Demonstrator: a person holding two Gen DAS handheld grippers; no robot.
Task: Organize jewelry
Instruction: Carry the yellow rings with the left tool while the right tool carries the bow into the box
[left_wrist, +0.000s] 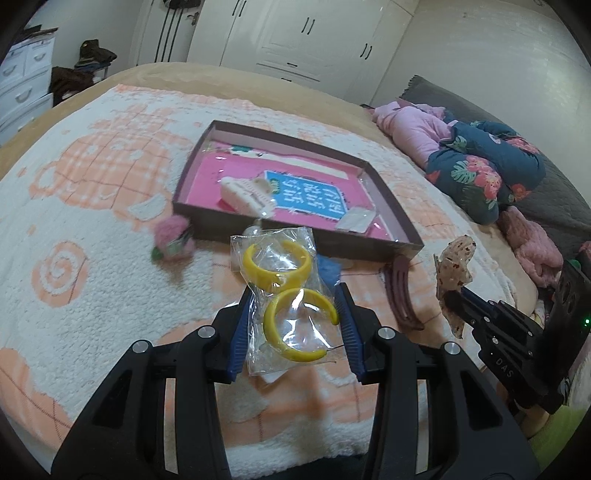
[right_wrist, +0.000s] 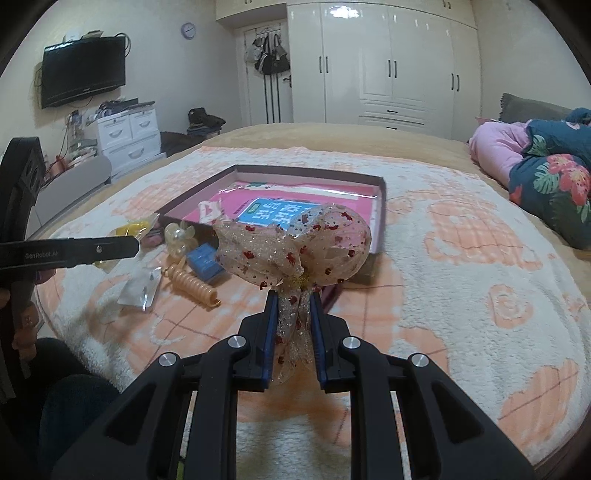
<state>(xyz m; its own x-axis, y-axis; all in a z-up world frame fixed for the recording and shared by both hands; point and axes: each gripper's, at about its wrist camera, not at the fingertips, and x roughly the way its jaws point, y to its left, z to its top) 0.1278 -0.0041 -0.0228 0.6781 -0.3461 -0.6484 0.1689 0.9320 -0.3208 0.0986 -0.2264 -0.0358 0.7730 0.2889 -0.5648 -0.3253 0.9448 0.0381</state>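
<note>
My left gripper (left_wrist: 295, 291) is shut on a clear plastic bag with two yellow hoop earrings (left_wrist: 284, 291), held above the blanket just in front of the shallow brown box (left_wrist: 295, 236). The box has a pink lining and holds a cream hair comb (left_wrist: 247, 194) and a small clear packet (left_wrist: 354, 219). My right gripper (right_wrist: 294, 295) is shut on a sheer beige bow with red specks (right_wrist: 295, 247), lifted near the box's front corner (right_wrist: 369, 266). The bow also shows in the left wrist view (left_wrist: 454, 273).
On the blanket lie a pink flower clip (left_wrist: 173, 240), a maroon hair comb (left_wrist: 400, 291), a blue item (right_wrist: 205, 260), an orange spiral hair tie (right_wrist: 194, 286), a clear flower clip (right_wrist: 179, 234) and a clear packet (right_wrist: 140, 288). Folded clothes (left_wrist: 480, 173) sit at the right.
</note>
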